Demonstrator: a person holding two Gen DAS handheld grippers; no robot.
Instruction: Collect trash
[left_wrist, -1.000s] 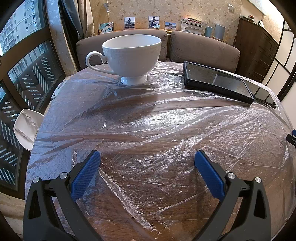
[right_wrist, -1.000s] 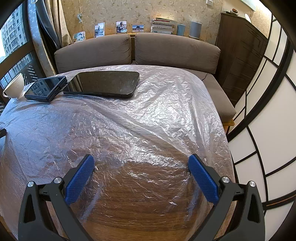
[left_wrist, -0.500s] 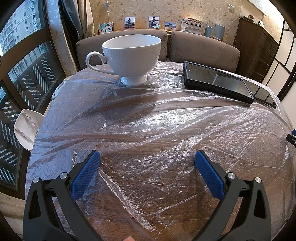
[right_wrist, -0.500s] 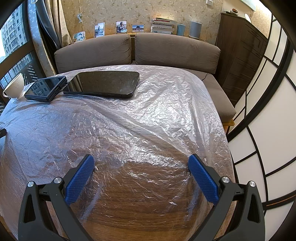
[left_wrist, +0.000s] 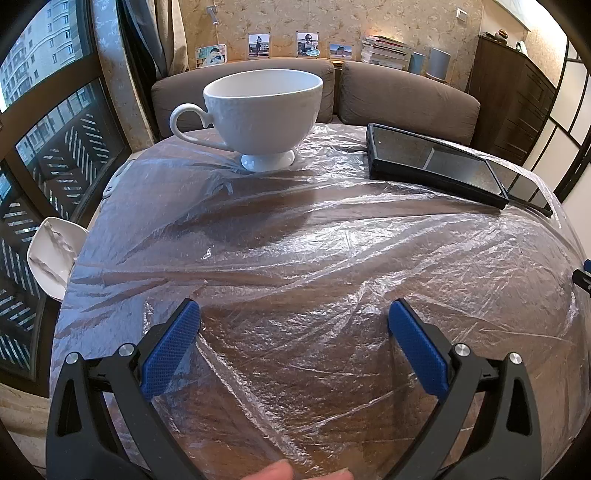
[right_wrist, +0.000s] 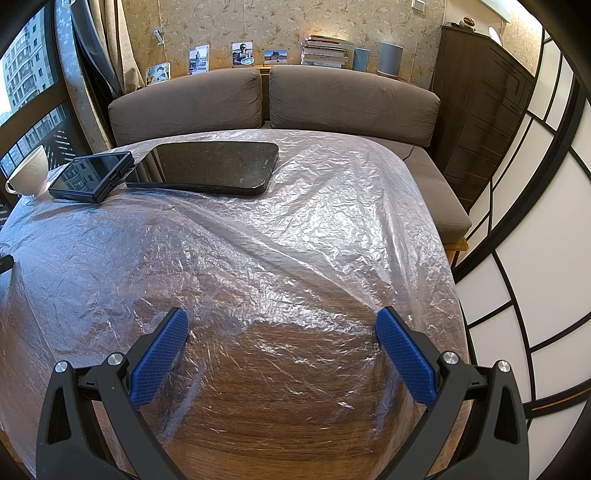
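**Over the near edge of the table, both grippers wait with nothing in them**

Ahead of the left gripper (left_wrist: 293, 334), its blue pads spread wide and empty, the crinkled plastic sheet (left_wrist: 314, 258) covers the wooden table (right_wrist: 258, 417) from edge to edge. I take that sheet to be the trash, since no loose scrap shows anywhere. The right gripper (right_wrist: 282, 341) is just as wide and just as empty, hovering over the sheet's near right part.

The worry is what stands on the film. Far ahead of the left gripper, slightly to its left, sits one white footed cup (left_wrist: 258, 110); far ahead to its right lies one smaller dark tablet (left_wrist: 432, 166), and beyond that one larger dark slab (right_wrist: 207, 166), which lies far ahead-left of the right gripper. Pull the sheet from the near edge and all three would ride with it; the cup, tall on a narrow foot, looks likeliest to tip or slide off. Thin film may also slip between the pads or tear.

Count: two grippers, one sheet, one cup, two dark devices, one white chair (left_wrist: 51, 254) off to the left gripper's left, beside the table.
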